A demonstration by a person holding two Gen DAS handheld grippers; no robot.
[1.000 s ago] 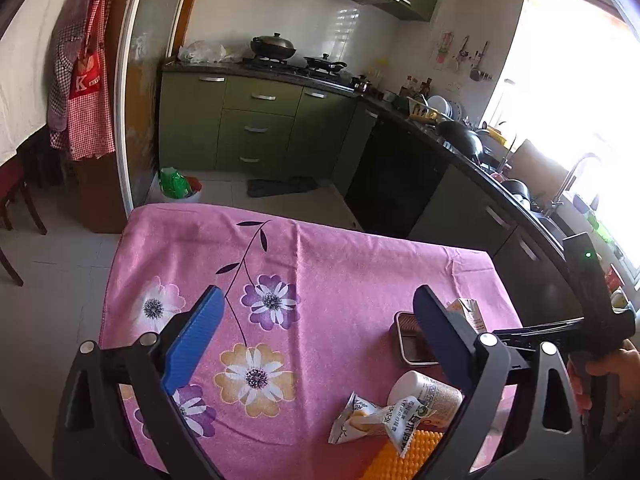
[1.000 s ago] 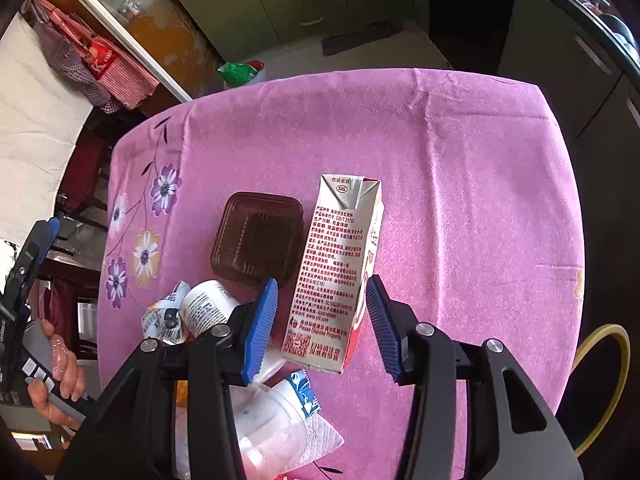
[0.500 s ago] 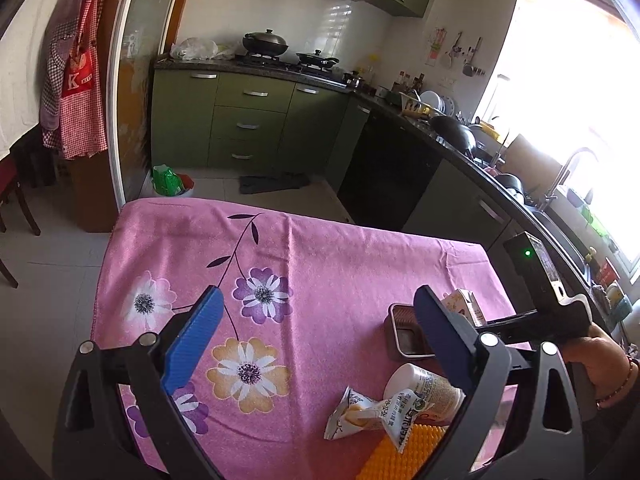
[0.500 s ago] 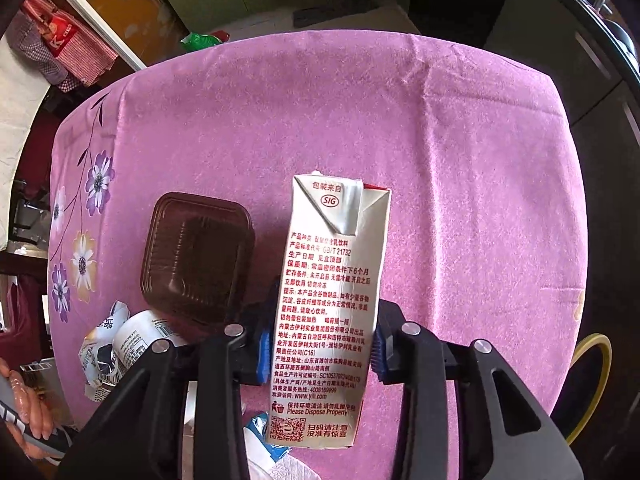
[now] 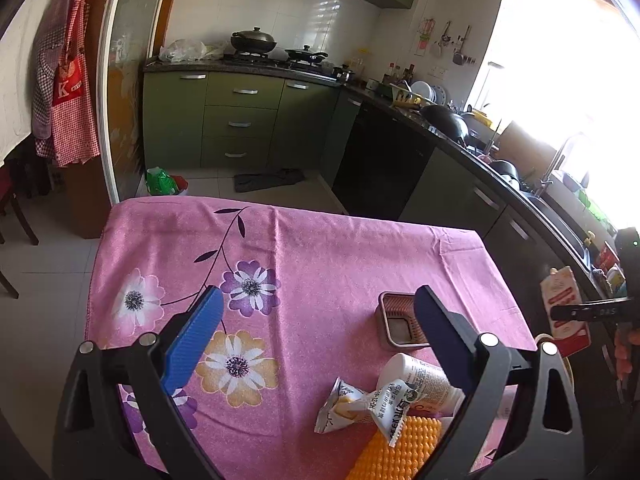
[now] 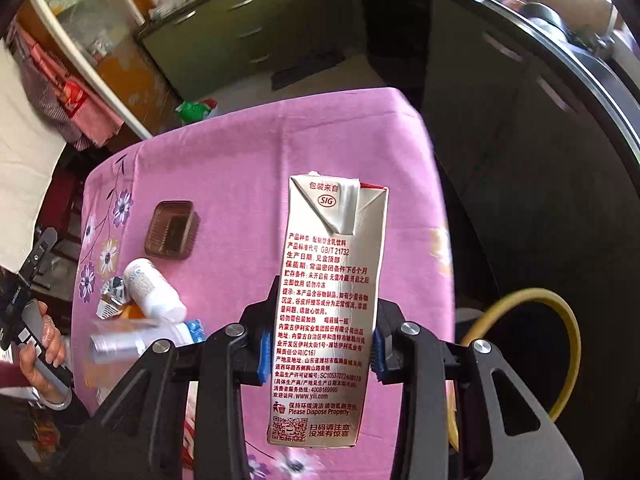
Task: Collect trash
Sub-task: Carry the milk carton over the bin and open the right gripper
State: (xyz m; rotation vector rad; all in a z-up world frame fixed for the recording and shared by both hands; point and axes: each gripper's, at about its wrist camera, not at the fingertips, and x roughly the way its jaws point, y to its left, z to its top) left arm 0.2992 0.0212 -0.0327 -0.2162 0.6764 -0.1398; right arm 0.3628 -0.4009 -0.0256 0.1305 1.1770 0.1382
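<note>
- Ahead of you, a desk under a pink floral cloth [image 5: 320,264].
- Beyond it, green kitchen cabinets [image 5: 240,120] along the far wall.
- Two dark pans [image 5: 254,38] sit on the stove above them.
- To your left, a red checked apron [image 5: 70,92] hangs by the doorway.
- A dark mat [image 5: 268,179] lies on the tiled floor.

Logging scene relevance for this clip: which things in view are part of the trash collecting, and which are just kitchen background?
Part of the job:
milk carton, clamped in the right gripper
brown plastic tray
white bottle
crumpled wrapper
yellow-rimmed bin
left gripper, open

Background:
pink floral tablecloth
wok on the stove
checked apron
</note>
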